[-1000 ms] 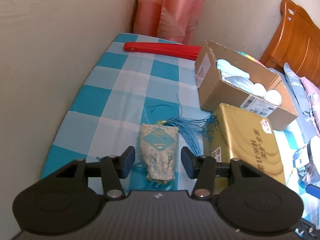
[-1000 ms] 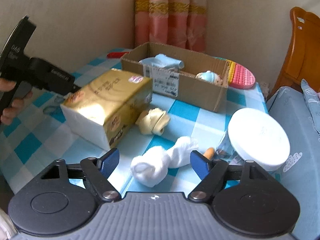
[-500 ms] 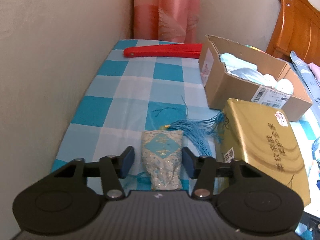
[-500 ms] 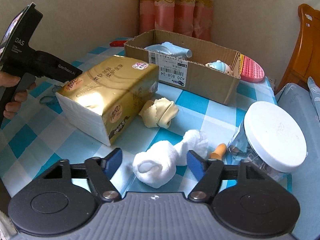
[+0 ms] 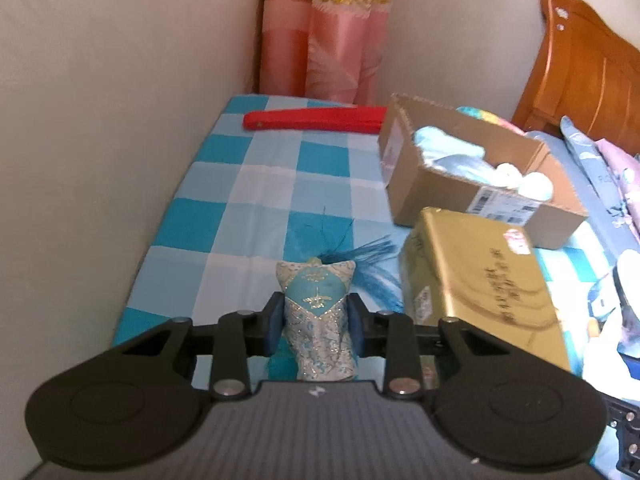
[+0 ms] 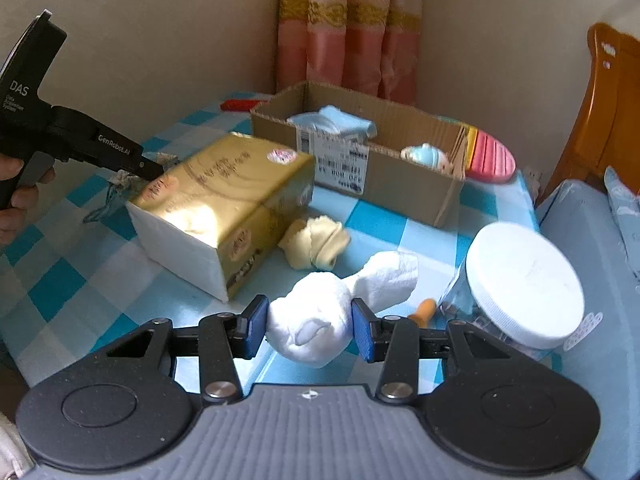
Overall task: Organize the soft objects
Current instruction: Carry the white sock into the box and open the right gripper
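Left tool (image 5: pixel 315 322): jaws have just been closing and now clamp the embroidered sachet (image 5: pixel 318 312) at both sides, blue pads against the fabric. The sachet sits just above the checked worktop (image 5: pixel 256 184), its blue tassel (image 5: pixel 366 264) trailing toward the gold tissue pack (image 5: pixel 476 280).

Right tool (image 6: pixel 309 326): jaws have just been closing; pads now touch both flanks of the rolled white sock (image 6: pixel 320 320), which lies on the worktop between the tissue pack and a white-lidded jar (image 6: pixel 520 284). A yellow sock roll (image 6: pixel 316 242) lies just beyond. The cardboard box (image 6: pixel 400 184) stands behind, holding pale blue items.
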`<state>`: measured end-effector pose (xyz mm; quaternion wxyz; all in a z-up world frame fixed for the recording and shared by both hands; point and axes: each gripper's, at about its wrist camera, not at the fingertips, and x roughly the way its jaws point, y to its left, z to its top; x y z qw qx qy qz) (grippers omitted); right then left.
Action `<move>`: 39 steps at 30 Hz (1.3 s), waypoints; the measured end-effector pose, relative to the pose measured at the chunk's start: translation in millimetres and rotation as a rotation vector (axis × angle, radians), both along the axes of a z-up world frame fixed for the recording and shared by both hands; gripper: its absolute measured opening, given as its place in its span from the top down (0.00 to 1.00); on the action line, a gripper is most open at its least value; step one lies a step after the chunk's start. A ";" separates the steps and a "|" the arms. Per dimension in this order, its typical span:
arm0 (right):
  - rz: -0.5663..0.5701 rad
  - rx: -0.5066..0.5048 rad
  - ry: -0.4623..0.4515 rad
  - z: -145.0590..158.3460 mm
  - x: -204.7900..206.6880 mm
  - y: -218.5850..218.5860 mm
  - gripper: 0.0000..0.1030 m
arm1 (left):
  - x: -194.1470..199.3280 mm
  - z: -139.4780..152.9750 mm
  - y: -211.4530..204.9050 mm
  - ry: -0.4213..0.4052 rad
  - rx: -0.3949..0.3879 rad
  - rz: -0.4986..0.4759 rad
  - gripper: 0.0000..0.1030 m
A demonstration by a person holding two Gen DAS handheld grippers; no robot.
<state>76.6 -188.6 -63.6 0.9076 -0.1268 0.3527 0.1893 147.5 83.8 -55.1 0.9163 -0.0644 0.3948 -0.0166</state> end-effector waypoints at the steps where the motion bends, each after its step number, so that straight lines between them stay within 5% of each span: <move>1: 0.002 -0.001 -0.008 2.3 -2.2 0.3 0.52 | -3.1 3.5 0.1 -0.008 -0.001 -0.004 0.70; 17: 0.055 -0.032 -0.135 45.9 5.7 3.4 0.52 | -35.5 48.4 -4.0 -0.119 -0.045 -0.055 0.70; 32: 0.010 -0.008 -0.211 103.9 150.3 25.5 0.51 | -35.3 54.1 -8.3 -0.115 -0.030 -0.068 0.70; 34: -0.005 0.005 -0.186 101.2 170.3 28.1 0.45 | -35.5 55.7 -9.0 -0.114 -0.028 -0.065 0.70; 39: -0.022 0.062 -0.123 92.2 184.6 24.5 0.10 | -36.8 62.6 -11.0 -0.119 -0.008 -0.072 0.70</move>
